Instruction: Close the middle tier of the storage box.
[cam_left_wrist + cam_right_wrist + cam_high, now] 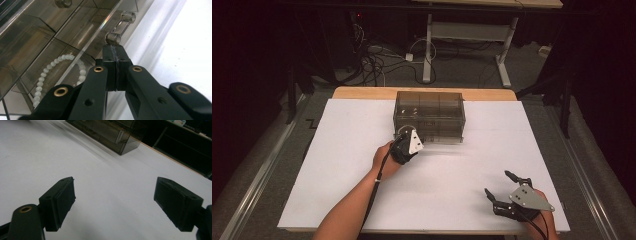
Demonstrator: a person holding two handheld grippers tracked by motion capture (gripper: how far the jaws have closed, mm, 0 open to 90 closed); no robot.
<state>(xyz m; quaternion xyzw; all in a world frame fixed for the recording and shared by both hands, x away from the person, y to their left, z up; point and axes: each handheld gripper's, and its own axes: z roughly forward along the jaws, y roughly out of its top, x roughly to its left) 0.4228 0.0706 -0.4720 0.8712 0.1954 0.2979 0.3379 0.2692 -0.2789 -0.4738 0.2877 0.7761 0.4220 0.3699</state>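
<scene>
Smoked clear plastic makes up the drawer box (430, 116), which stands at the far middle of the white desk (337, 165), its front toward the person. In the high view the left gripper (404, 134) is up against the lower left of the box front, the left hand (388, 159) behind it and its cable trailing back along the forearm. In the left gripper view its jaws are pressed together pad to pad, with nothing seen between the pads, and their tips touch the near end of a clear bar handle (120, 27) on a drawer (75, 37). Whether the tips pinch the handle or merely rest against it cannot be told. Through the drawer's tinted wall, a string of white beads (46, 75) lies in a loop in a compartment just left of the gripper.

At the desk's near right corner, well apart from the box, is the right gripper (501, 187), held in the right hand (546, 212). Its jaws stand wide with nothing between them; in the right gripper view the two black pads (65, 201) frame bare white desk, and the box shows far off at the top.
</scene>
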